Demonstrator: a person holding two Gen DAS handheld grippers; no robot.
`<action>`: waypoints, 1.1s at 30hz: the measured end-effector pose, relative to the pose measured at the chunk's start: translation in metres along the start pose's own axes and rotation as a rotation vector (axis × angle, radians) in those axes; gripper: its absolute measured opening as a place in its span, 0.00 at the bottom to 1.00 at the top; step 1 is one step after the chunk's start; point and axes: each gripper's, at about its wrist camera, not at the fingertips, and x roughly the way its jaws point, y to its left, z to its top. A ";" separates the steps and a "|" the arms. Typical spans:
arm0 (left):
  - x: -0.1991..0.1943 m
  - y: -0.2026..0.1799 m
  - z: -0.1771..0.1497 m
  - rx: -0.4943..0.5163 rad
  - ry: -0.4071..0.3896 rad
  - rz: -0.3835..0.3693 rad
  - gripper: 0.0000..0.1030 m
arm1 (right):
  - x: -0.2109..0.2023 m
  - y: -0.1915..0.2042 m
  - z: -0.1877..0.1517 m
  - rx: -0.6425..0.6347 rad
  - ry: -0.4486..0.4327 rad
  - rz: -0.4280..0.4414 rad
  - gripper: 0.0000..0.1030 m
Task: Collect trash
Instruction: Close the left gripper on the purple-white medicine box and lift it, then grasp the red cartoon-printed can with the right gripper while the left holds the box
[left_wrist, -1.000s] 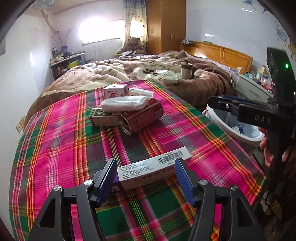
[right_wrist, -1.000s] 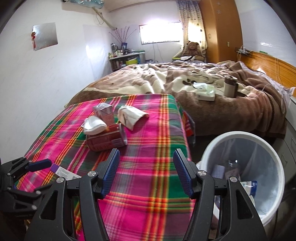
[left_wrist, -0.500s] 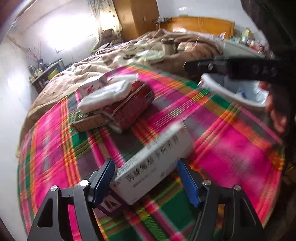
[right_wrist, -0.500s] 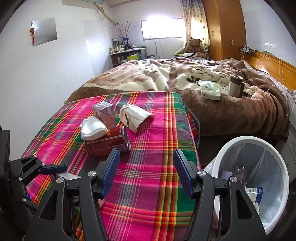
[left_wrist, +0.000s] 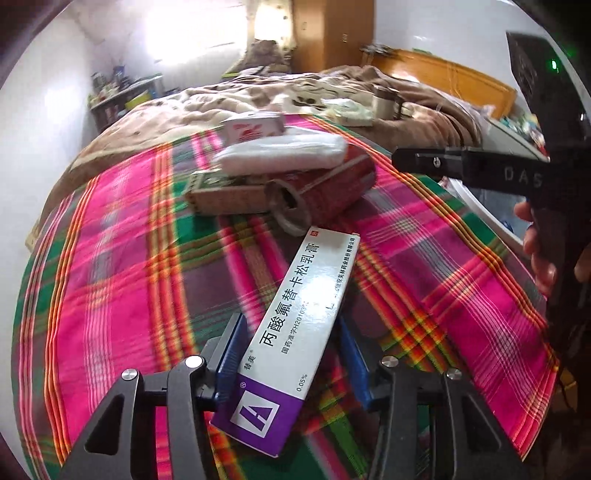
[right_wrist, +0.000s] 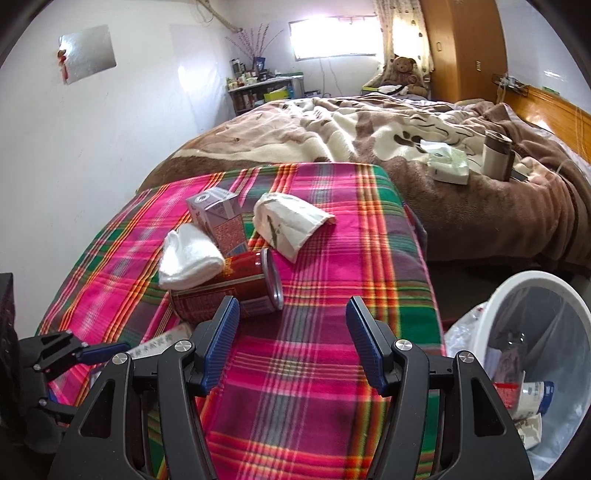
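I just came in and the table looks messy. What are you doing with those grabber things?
Picking up trash. The left gripper is shut on a white and purple medicine box, lifted and tilted above the plaid tablecloth. The right gripper is open and holds nothing. A red can, a small carton and crumpled tissues lie on the table. The white trash bin stands beside it.

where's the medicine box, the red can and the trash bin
medicine box (left_wrist: 295, 317), left wrist view, on its white printed face
red can (right_wrist: 236, 291), right wrist view, on its side wall
trash bin (right_wrist: 517, 291), right wrist view, on its white rim
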 end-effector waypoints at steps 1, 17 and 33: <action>-0.002 0.004 -0.003 -0.020 -0.003 0.004 0.49 | 0.003 0.003 0.000 -0.008 0.005 0.008 0.60; -0.019 0.053 -0.031 -0.212 0.002 0.102 0.49 | 0.033 0.029 0.023 -0.166 -0.021 0.075 0.72; -0.021 0.074 -0.033 -0.278 -0.009 0.124 0.49 | 0.023 0.067 -0.013 -0.498 0.101 0.267 0.73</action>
